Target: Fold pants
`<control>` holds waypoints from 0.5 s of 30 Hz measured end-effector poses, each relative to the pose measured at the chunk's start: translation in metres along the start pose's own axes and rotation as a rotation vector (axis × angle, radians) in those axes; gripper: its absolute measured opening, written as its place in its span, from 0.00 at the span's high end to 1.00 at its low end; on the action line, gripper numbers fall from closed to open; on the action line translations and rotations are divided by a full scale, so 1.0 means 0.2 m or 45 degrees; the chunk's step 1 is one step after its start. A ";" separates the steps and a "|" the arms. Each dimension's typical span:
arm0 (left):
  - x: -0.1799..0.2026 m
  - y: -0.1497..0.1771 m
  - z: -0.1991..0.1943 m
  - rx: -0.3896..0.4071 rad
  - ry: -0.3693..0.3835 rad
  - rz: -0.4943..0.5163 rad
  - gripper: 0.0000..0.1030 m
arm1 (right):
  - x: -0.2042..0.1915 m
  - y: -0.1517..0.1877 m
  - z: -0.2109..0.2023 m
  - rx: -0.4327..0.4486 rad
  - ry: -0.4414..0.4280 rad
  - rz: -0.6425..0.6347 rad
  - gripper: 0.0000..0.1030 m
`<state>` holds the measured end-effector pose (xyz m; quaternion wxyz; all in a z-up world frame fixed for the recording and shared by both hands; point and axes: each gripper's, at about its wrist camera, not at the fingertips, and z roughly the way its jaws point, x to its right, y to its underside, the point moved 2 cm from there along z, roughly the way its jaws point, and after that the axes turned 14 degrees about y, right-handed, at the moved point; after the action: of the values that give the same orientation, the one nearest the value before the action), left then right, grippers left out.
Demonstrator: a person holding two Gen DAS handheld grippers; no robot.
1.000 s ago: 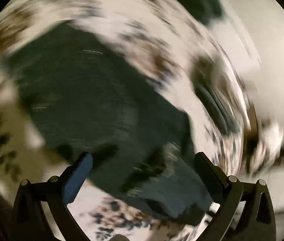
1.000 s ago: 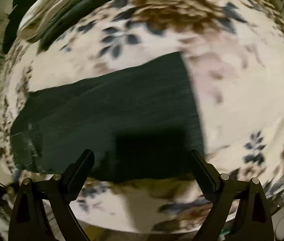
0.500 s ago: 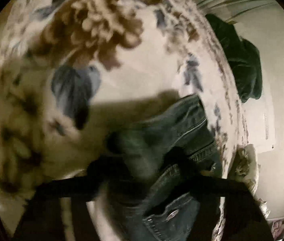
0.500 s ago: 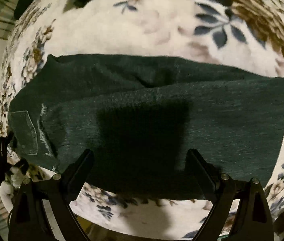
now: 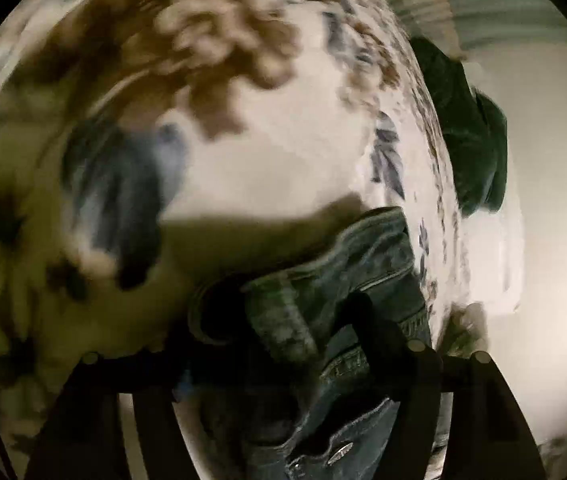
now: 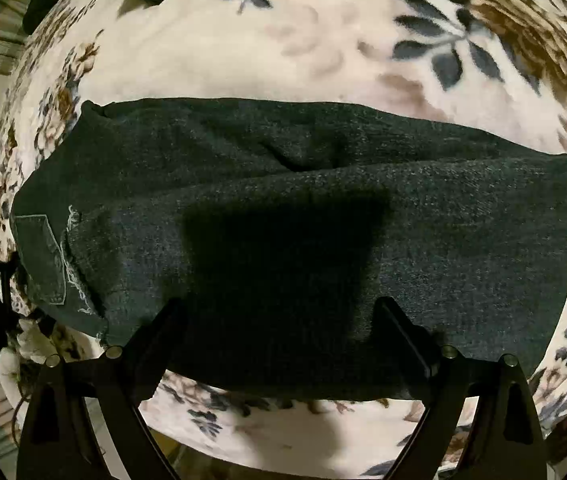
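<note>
Coarse dark denim pants (image 6: 323, 208) on fleecy floral blanket (image 6: 283, 40)

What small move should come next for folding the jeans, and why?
Probably lift the left claw a little and carry the waistband toward the leg ends. It looks shut on the jeans near the button, though the view is blurred. The right claw hovers open over the jeans, which lie folded lengthwise on the floral blanket.

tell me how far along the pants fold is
Done: the pants lie on the blanket with legs stacked lengthwise. In hand: the left gripper looks shut on the waistband; the right gripper is open above the legs. Left: the crosswise folds.
</note>
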<state>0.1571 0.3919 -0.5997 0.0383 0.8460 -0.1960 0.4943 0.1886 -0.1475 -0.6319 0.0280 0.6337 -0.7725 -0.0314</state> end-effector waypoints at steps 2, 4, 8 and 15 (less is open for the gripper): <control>0.09 0.02 -0.03 -0.001 -0.009 0.114 0.69 | 0.00 0.00 0.00 0.003 -0.006 -0.002 0.07; 0.20 0.04 -0.09 0.013 -0.015 0.212 0.73 | 0.02 -0.01 0.00 0.007 -0.018 0.005 0.07; 0.50 0.13 -0.25 0.043 0.036 0.428 0.74 | 0.08 0.00 0.00 0.023 -0.086 0.047 0.07; 1.12 0.60 -0.35 -0.105 0.266 0.815 0.75 | 0.27 0.02 -0.02 0.024 -0.237 0.163 0.07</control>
<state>0.1515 0.2340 -0.3889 -0.0648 0.6840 -0.4667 0.5570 0.1752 -0.2004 -0.6274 -0.0479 0.5775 -0.8110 -0.0810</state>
